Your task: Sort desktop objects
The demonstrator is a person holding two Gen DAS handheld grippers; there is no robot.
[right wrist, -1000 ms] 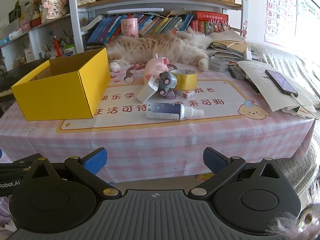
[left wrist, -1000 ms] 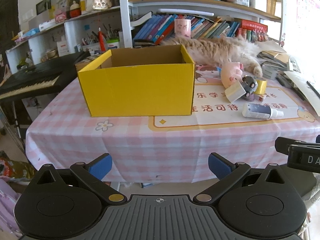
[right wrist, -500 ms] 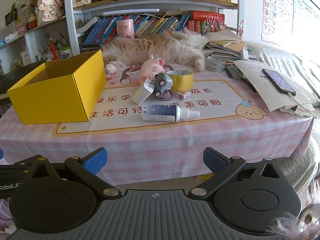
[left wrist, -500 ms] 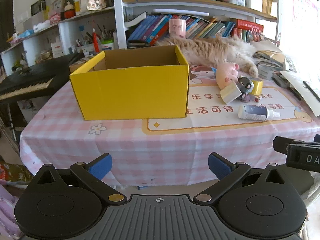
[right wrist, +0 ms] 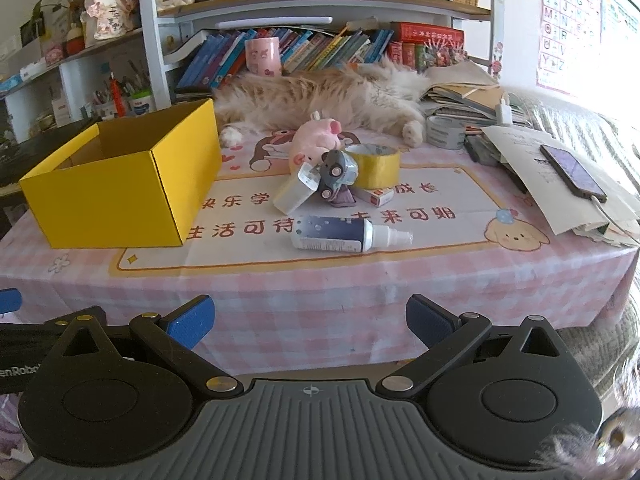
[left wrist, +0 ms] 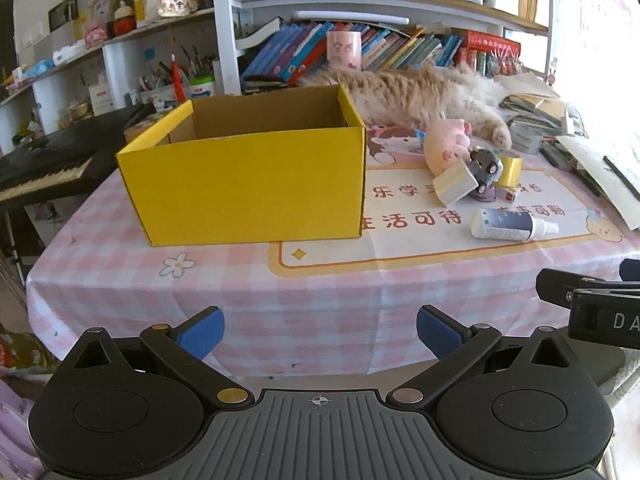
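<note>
Two grippers, both w/ jaws spread wide and nothing between them. Left gripper hangs off the near table edge, blue pads apart, aimed at the yellow box. Right gripper likewise short of the table, fingers released, facing the clutter pile; its black body also pokes in at the right of the left-wrist view.

Box sits on the left part of the pink checked cloth, open top, inside looks bare as far as visible. Just right of it, on the printed mat: spray bottle lying on its side, nozzle to the right, nearest the table edge. Behind it a small heap: white block leaning tilted, grey toy car tipped up against it, small red-and-white box flat beside, purple bit under the car, can't tell what. Yellow tape roll behind the car, touching or nearly. Pink plush pig at the back of the heap.

Further back a fluffy cat stretched out along the table's rear, in front of the bookshelf. Far right: stacked papers w/ a phone on top, grey tape roll near the cat's paw. Keyboard off to the left past the table.
</note>
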